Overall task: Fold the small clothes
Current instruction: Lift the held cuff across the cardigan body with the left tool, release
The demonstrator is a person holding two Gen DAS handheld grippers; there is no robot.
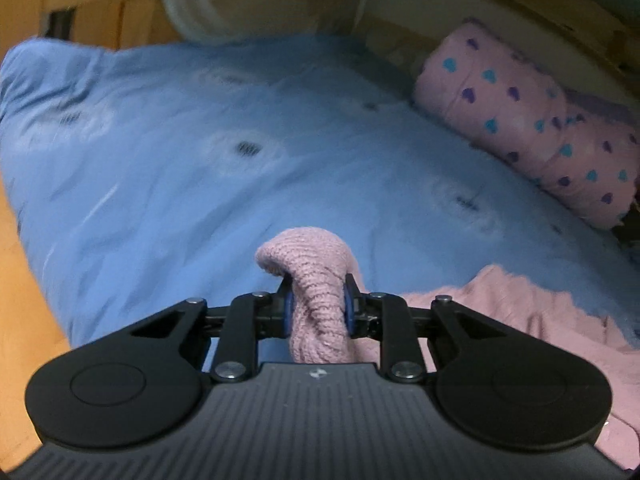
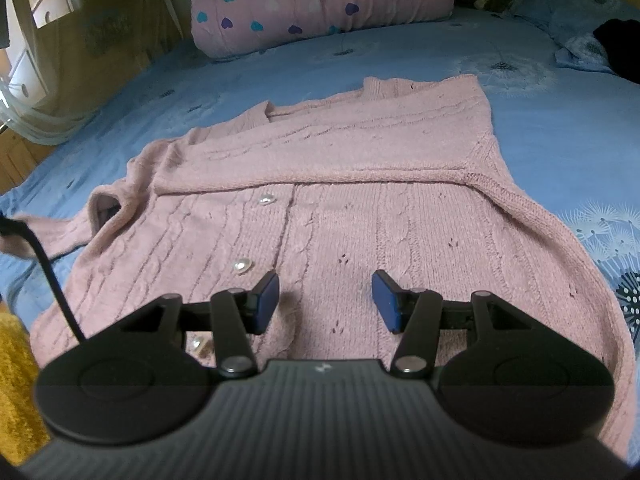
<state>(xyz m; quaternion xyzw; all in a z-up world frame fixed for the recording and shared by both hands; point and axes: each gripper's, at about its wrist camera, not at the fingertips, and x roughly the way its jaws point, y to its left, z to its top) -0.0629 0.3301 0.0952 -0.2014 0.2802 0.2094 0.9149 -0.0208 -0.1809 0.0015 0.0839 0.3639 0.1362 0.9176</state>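
A pink knitted cardigan (image 2: pixel 340 184) with pearl buttons lies spread on the blue bedsheet (image 2: pixel 400 56), its right sleeve folded across the chest. My left gripper (image 1: pixel 318 304) is shut on the cuff of the other pink sleeve (image 1: pixel 316 280) and holds it lifted above the sheet; the rest of the cardigan (image 1: pixel 520 320) lies to its right. My right gripper (image 2: pixel 326 300) is open and empty, hovering over the cardigan's lower front beside the button band.
A pink pillow with heart print (image 2: pixel 320 0) lies at the far side of the bed, also in the left wrist view (image 1: pixel 528 120). Dark clothes (image 2: pixel 616 44) sit at the far right. A yellow cloth (image 2: pixel 16 380) is at the lower left. A wooden bed frame (image 1: pixel 24 280) borders the left.
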